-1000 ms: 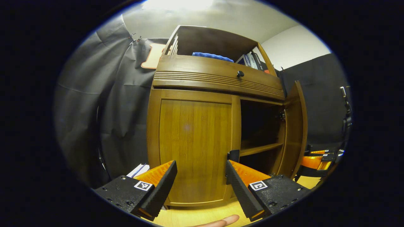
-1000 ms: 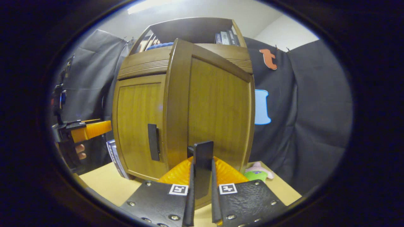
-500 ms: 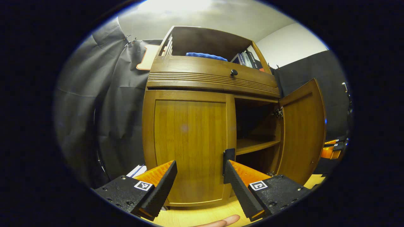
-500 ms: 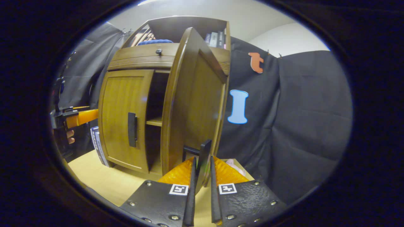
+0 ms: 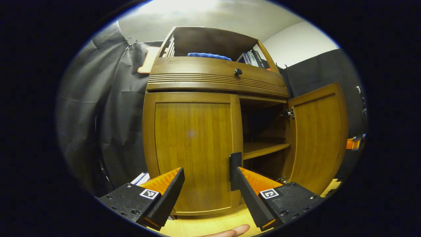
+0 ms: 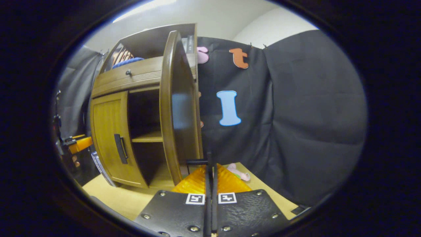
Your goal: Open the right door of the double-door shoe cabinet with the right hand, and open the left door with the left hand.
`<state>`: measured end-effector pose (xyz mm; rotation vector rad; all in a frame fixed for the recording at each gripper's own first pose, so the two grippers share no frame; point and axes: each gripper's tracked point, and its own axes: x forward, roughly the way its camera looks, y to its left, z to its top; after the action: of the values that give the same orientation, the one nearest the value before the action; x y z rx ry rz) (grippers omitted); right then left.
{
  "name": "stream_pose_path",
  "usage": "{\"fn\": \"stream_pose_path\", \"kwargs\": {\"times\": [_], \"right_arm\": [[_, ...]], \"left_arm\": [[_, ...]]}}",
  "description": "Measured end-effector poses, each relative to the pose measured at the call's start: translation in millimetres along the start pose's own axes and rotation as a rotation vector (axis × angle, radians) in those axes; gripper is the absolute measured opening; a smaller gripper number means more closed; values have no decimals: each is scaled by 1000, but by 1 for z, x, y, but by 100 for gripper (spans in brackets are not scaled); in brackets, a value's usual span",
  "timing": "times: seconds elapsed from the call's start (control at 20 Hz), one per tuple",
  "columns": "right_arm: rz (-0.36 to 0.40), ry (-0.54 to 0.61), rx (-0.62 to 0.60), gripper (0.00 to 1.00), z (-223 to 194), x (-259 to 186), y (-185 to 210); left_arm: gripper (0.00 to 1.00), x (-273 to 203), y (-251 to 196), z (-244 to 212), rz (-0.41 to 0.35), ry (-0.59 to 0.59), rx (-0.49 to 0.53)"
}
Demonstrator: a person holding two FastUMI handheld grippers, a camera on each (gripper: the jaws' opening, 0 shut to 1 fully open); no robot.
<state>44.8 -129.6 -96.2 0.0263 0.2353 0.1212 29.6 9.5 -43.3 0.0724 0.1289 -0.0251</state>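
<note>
Right gripper view shows the right gripper with jaws pinching the right door's handle, the right door swung wide open, while the left gripper, jaws spread, faces the closed left door near its handle.

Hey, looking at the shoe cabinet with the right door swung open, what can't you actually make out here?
- Left gripper view: the back of the open compartment lies in shadow, so any contents are unclear.
- Left gripper view: the left door's handle is partly covered by the left claw.
- Right gripper view: the right door's handle is mostly hidden by the right claw.
- Right gripper view: the pink toy is too small to identify.
</note>
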Motion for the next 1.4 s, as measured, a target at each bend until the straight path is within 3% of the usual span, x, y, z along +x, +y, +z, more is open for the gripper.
{"fn": "stream_pose_path", "kwargs": {"times": [0.6, 0.9, 1.1, 1.2, 1.3, 1.4], "right_arm": [[229, 6, -70, 1, 4, 25, -39], [258, -8, -38, 1, 4, 28, -37], [228, -19, -70, 1, 2, 23, -40], [207, -22, -71, 18, -2, 21, -43], [173, -32, -64, 8, -6, 15, -49], [142, -41, -59, 34, -8, 6, -55]], "left_arm": [[96, 8, -5, -13, 18, 29, 4], [96, 19, -15, -34, 31, 90, 17], [97, 25, -29, -55, 39, 151, -3], [97, 32, -36, -53, 42, 159, -5], [97, 41, -37, -51, 57, 155, 0], [96, 52, -37, -49, 71, 143, -15]]}}
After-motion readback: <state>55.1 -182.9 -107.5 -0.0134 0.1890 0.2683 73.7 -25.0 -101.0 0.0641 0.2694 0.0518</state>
